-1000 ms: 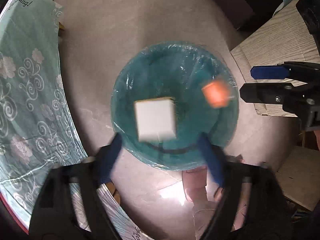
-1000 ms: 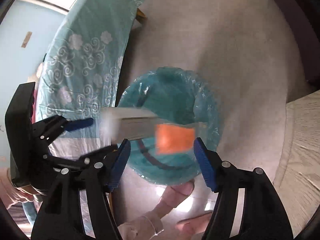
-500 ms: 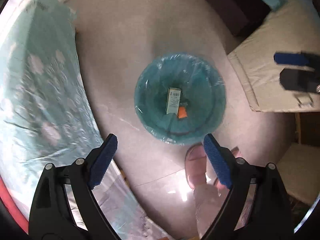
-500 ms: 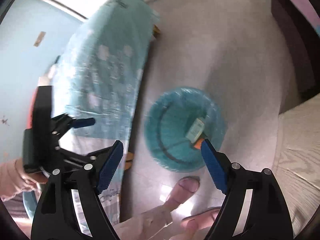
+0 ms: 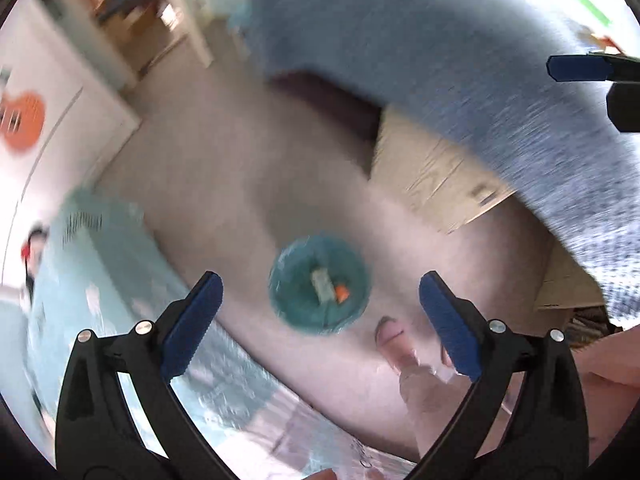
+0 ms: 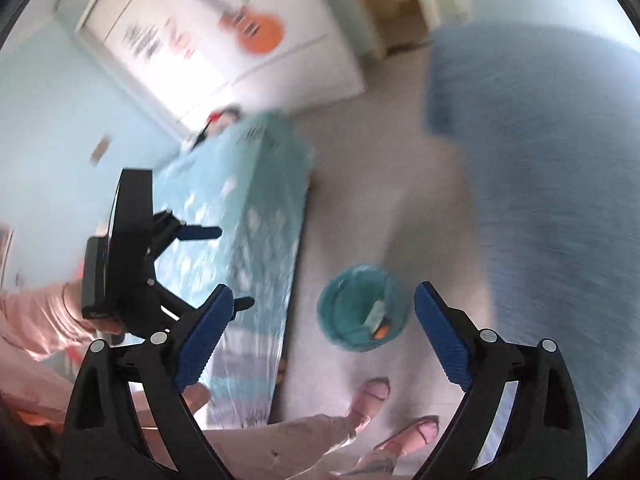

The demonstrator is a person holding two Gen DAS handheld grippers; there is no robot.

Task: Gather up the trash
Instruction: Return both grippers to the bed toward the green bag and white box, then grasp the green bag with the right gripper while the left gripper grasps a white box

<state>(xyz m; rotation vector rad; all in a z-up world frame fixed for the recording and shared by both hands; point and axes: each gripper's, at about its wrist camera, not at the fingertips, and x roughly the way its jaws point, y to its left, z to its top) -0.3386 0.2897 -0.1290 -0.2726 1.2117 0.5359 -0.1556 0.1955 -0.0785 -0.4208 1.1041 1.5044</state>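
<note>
Down on the pale floor point(image 5: 224, 184) stands one round teal bin point(image 5: 319, 285) lined with clear crinkled plastic, and inside it lie two pieces of trash: one whitish rectangular carton point(image 5: 322, 285) and one small orange scrap point(image 5: 342, 291) just beside it. From the right wrist view the same bin point(image 6: 362, 307) shows the carton point(image 6: 375, 313) and the orange scrap point(image 6: 383, 330) low in its bowl.

Half a second ago the bin filled more of each view; now it looks smaller and farther below, and both views are smeared with motion, taking in walls and a guitar poster point(image 6: 252, 28).

Two tongs are in play. The left tongs point(image 5: 320, 312) are released, their ribbed blue pads spread wide with nothing between them; the right tongs point(image 6: 322, 334) are likewise released and empty.

Beside the bin runs a teal flower-patterned surface point(image 6: 256, 216) under glossy film. Opposite it a blue knitted blanket point(image 5: 480, 72) drapes over a light wood-grain piece. Two pink slippered feet point(image 6: 374, 394) stand near the bin.
</note>
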